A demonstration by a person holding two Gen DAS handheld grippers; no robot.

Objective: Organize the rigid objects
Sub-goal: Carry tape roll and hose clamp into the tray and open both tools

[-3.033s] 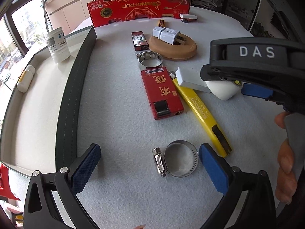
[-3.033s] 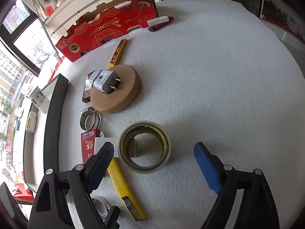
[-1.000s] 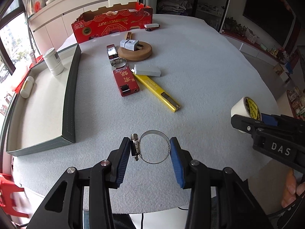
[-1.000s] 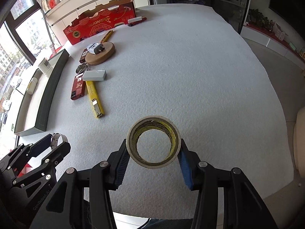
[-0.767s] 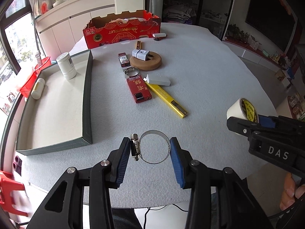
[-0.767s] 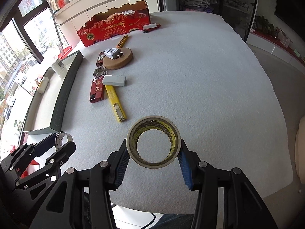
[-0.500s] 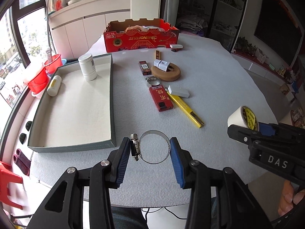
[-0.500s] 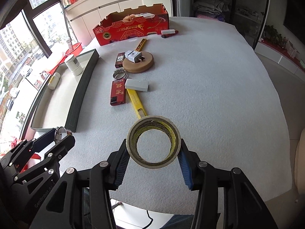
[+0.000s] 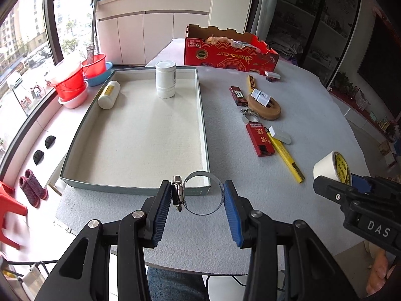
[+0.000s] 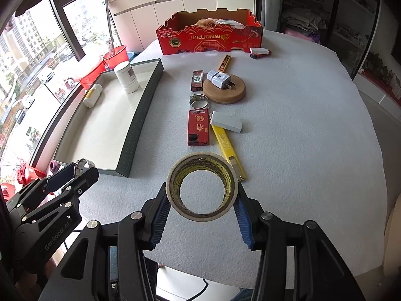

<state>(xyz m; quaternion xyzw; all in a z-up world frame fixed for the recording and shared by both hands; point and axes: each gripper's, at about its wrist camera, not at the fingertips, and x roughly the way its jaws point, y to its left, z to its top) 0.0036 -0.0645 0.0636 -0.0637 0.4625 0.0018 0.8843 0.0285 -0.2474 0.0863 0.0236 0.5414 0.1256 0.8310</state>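
My left gripper point(image 9: 199, 199) is shut on a metal hose clamp point(image 9: 213, 181), held in the air over the near right corner of the grey-rimmed tray point(image 9: 204, 135). My right gripper point(image 10: 202, 204) is shut on a roll of tape point(image 10: 202, 213), lifted above the table's near side. The tape roll point(image 9: 327, 165) and the right gripper show at the right of the left wrist view. The left gripper point(image 10: 72, 173) with the clamp appears at the lower left of the right wrist view, beside the tray point(image 10: 140, 115).
In the tray stand a white jar point(image 9: 165, 79) and a lying white bottle point(image 9: 108, 94). On the table lie a red box point(image 10: 198, 126), a yellow knife point(image 10: 229, 150), a grey block point(image 10: 226, 121), a second clamp point(image 10: 199, 101), a wooden disc with a plug point(image 10: 226, 87) and a red carton point(image 10: 209, 36).
Both grippers have swung left and risen a little with the clamp and the tape still in them. The tray has come fully into view under the left gripper.
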